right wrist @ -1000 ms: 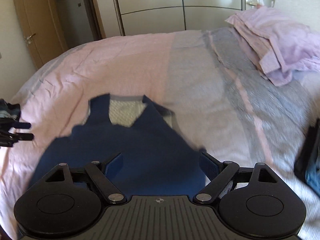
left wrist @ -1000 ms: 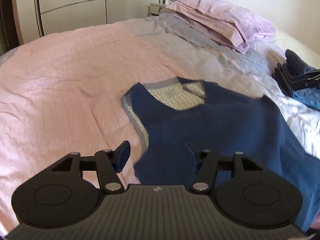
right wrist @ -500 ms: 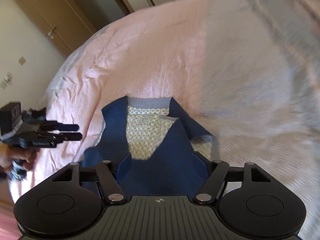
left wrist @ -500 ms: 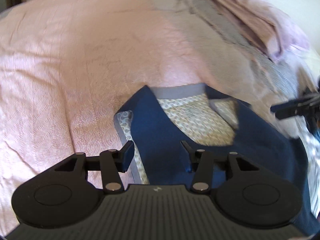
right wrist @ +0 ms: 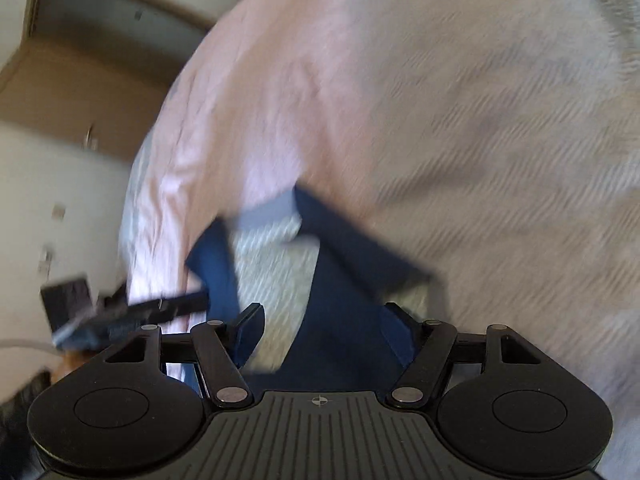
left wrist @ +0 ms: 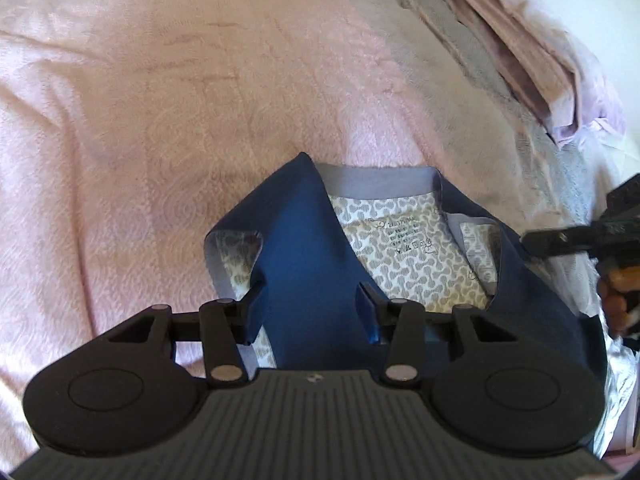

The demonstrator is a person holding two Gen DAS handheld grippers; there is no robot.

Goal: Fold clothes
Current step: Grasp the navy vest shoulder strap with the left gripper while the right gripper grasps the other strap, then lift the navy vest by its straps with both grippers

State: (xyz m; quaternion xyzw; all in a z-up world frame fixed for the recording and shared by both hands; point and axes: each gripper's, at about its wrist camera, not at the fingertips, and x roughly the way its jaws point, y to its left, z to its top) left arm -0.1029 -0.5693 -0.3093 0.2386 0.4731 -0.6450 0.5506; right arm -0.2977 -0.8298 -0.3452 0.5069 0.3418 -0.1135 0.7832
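Home bedroom. Wide bed under pink quilted bedspread, grey band across far part. Lilac pillows stacked at head end. Blue garment with patterned lining laid on bed. Right view, blurred: pale wall and wooden door beyond bed edge.

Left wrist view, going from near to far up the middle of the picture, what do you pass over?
Left gripper → navy top's blue front → its grey neckband → pink bedspread.
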